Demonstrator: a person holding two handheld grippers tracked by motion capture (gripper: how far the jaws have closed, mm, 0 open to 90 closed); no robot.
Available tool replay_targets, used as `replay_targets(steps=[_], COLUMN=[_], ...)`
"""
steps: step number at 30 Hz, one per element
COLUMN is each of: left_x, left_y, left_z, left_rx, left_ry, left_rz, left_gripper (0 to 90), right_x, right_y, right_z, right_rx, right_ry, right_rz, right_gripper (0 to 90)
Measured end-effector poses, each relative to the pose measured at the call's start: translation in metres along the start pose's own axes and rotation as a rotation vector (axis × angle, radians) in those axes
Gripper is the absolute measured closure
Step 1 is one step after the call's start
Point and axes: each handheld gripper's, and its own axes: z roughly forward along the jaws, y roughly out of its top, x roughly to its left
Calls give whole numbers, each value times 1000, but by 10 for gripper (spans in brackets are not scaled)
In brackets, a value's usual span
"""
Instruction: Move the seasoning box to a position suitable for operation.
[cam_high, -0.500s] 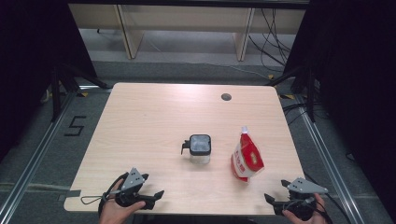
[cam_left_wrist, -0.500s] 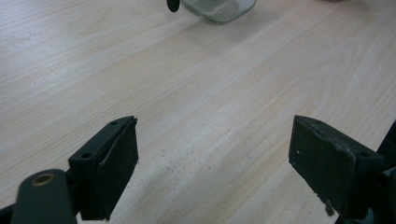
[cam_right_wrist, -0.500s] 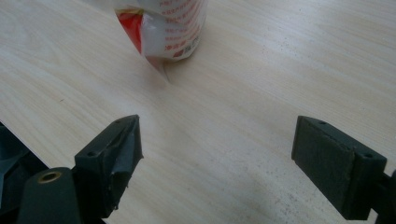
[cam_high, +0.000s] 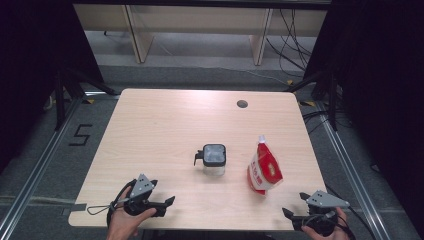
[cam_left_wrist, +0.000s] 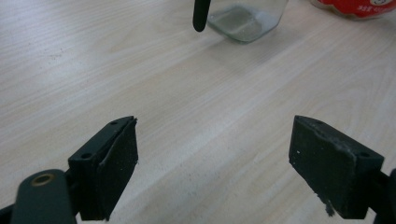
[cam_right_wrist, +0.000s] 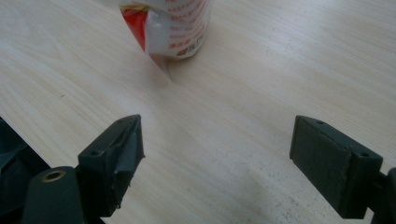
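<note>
So, risk notes —
L gripper (cam_high: 167, 202): jaws spread wide, nothing btwn them; sits at near table edge, well short of the jar.
R gripper (cam_high: 295, 212): jaws spread too, empty; at near right corner, pouch ahead.
Jar (cam_high: 214, 159): clear glass, dark lid w/ side handle, mid-table (cam_high: 150, 130), upright.
Pouch (cam_high: 264, 170): red/white, standing, leans a bit, just right of jar.
Risk 1: pouch looks soft & top-heavy; a sideways nudge from R jaw prob tips it.
Risk 2: glass likely slick; off-centre pinch could skid or twist jar.
Risk 3: pouch toppling toward the jar could knock it.

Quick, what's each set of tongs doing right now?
Left tongs: open, holding nothing, over bare table.
Right tongs: open, holding nothing.
</note>
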Motion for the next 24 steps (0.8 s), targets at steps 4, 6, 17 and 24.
replay_targets(steps=[4,6,17,24], left_x=[4,4,4,6], left_y=[4,5,18,30], left_z=[1,2,12,24], left_rx=[2,-15,-34,-31], left_ry=[3,1,-8,-23], left_rz=[39,28,54,86], left_gripper=[157,175,177,242], right_x=[2,-3,-3,-3], right_y=[0,1,2,2], right_z=[0,1,2,2], right_rx=[2,-19,-30,-30], right_ry=[-2,-3,12,15], right_rz=[18,-35,-41,-23], right_gripper=[197,201,208,208])
